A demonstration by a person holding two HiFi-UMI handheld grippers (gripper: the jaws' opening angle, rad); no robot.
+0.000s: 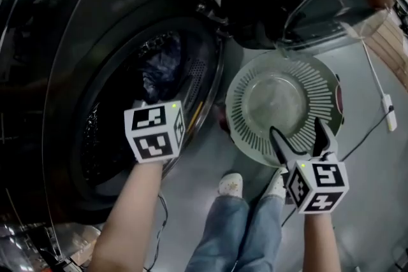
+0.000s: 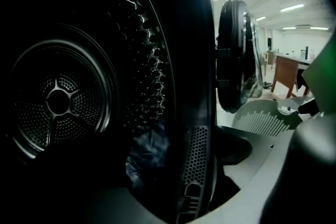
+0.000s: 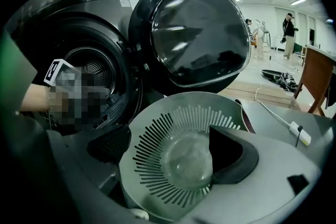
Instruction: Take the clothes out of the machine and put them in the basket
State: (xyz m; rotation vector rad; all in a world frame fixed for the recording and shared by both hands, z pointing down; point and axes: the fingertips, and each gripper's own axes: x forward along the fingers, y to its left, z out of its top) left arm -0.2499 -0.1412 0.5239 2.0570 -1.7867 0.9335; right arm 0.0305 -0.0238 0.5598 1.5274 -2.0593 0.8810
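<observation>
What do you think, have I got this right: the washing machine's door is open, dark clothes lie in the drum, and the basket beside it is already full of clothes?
Not quite. The basket is empty: the right gripper view looks into it and shows only its bare slotted wall and bottom. The rest holds: the door is open and dark clothes lie in the drum.

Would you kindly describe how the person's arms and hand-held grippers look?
The left hand-held gripper and right hand-held gripper carry white cubes with black square markers and a green light; the right one's jaws are black and tapered. No sleeves show; jeans are blue.
</observation>
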